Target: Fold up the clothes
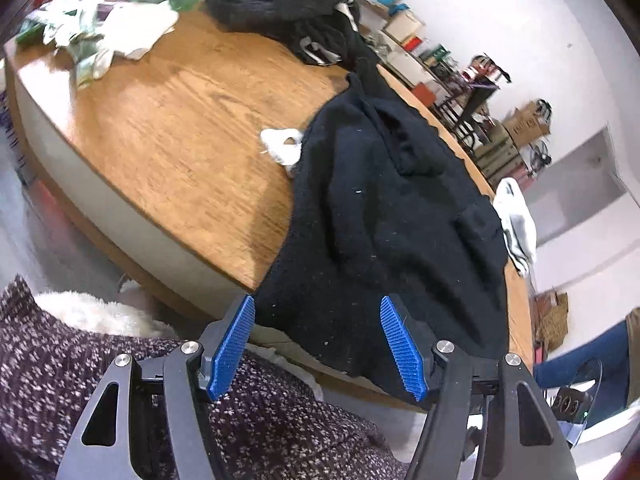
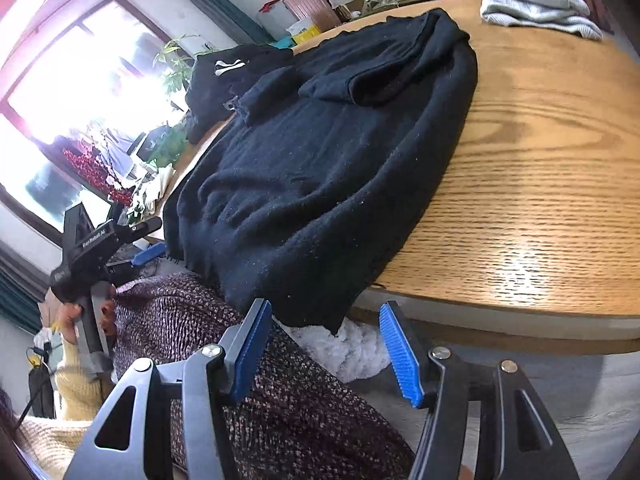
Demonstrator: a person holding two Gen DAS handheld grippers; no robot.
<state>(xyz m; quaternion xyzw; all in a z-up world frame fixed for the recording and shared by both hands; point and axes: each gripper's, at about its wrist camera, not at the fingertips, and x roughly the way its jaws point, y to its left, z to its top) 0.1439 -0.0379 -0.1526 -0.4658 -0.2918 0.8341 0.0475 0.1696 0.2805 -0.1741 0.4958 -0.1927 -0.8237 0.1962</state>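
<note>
On the round table (image 1: 168, 128), sprawling across to the near edge: black sweater (image 1: 384, 216), hem spilling over the rim toward the lap. Sleeves already folded in across the chest, cuffs meeting near the middle. Long axis running from the overhanging hem away to the collar at the far side; collar pointing away, hem pointing back at the holder. Looks like the hem-to-collar fold coming up.

Below the rim, left gripper (image 1: 318, 344) hanging at one hem corner, jaws spread, cloth between them but no pad pressing on it, so nothing held. Right gripper (image 2: 328, 344) just under the other hem corner, jaws likewise apart, empty.

To do it well, probably: pinch both corners at matching depth, catching every layer, not just the top one. Lift together, level, then carry straight along the long axis so the edges land square. Risk: uneven pull skewing the fold, or the tucked sleeves sliding out.

Off to the side, small: white sock (image 1: 282, 146) touching the sweater's edge; best kept clear of the fold.
</note>
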